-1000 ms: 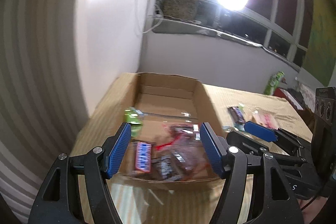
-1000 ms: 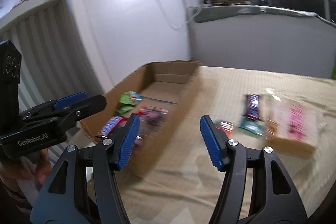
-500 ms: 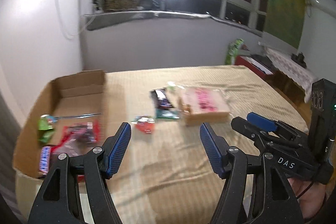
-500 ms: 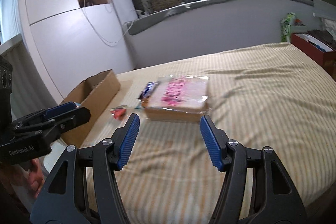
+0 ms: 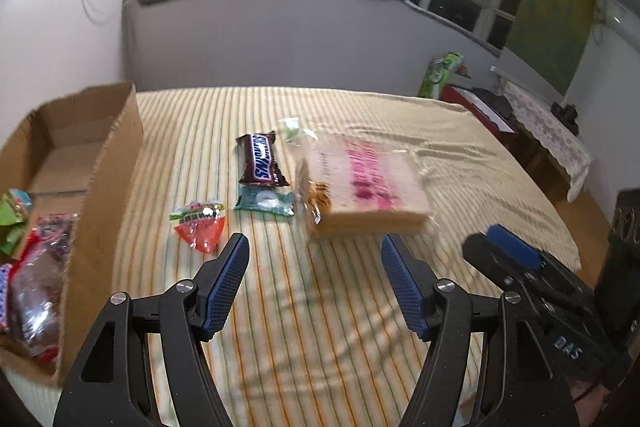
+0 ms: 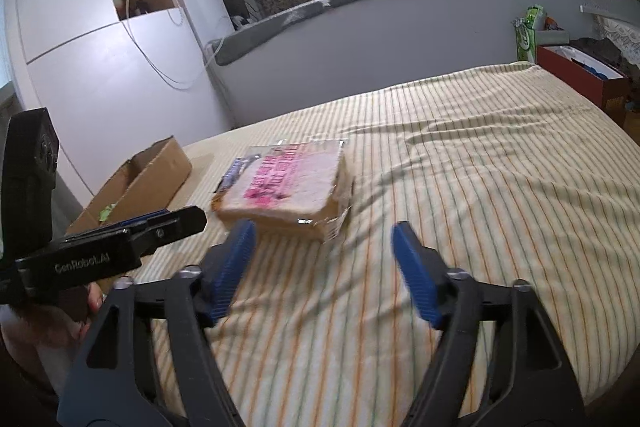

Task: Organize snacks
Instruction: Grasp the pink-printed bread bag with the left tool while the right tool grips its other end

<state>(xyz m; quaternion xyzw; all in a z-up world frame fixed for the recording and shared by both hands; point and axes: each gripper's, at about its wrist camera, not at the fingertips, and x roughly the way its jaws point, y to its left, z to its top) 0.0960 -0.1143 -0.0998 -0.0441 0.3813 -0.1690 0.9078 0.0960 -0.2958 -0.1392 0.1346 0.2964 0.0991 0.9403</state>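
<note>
A bagged loaf of sliced bread with pink print lies on the striped bed cover. Left of it lie a Snickers bar, a teal candy packet and a red and green candy packet. A cardboard box at the left holds several snack packets. My left gripper is open and empty, just short of the bread. My right gripper is open and empty, near the bread's front corner.
The striped bed cover stretches to the right. A white wall and a windowsill stand behind. A red box and a green package stand at the far right.
Both grippers have swung right, away from the cardboard box, and now face the bread and the loose snacks. Both stay open and empty.
</note>
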